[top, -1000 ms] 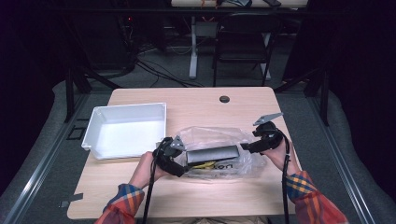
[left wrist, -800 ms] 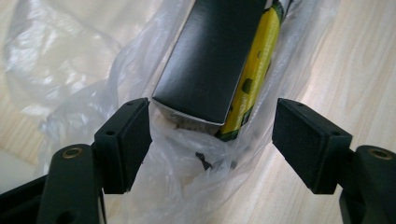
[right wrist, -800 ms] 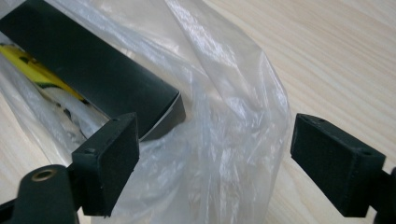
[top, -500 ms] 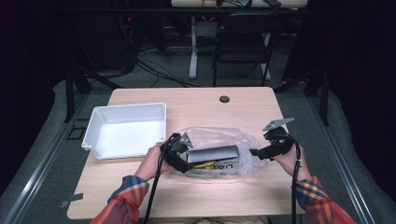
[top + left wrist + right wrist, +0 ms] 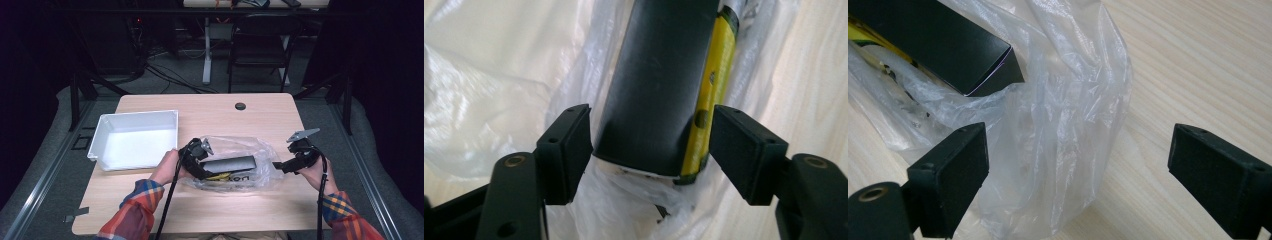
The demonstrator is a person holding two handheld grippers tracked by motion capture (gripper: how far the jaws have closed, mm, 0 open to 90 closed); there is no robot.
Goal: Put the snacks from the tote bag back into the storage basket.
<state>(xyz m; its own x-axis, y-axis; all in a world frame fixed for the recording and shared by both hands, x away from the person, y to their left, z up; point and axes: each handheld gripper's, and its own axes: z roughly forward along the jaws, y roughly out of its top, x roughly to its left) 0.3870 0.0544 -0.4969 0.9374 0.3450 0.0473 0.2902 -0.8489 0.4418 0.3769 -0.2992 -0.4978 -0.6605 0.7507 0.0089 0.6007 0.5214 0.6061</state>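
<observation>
A clear plastic bag lies on the table's middle with a black box and a yellow-labelled item inside. My left gripper is at the bag's left end. In the left gripper view its jaws straddle the near end of the black box and the yellow item through the plastic, with narrow gaps; the left gripper is open. My right gripper is at the bag's right end, open, with a loose fold of bag between its jaws. The box corner lies beyond.
A white tray stands at the table's left, beside the left hand. A small black round cap sits near the far edge. Bare wood runs along the table's front. Chairs and cables lie on the floor beyond the table.
The right gripper has swung out from the bag's upper right to its right end, lower and farther right. The left gripper has edged right, farther over the box's end.
</observation>
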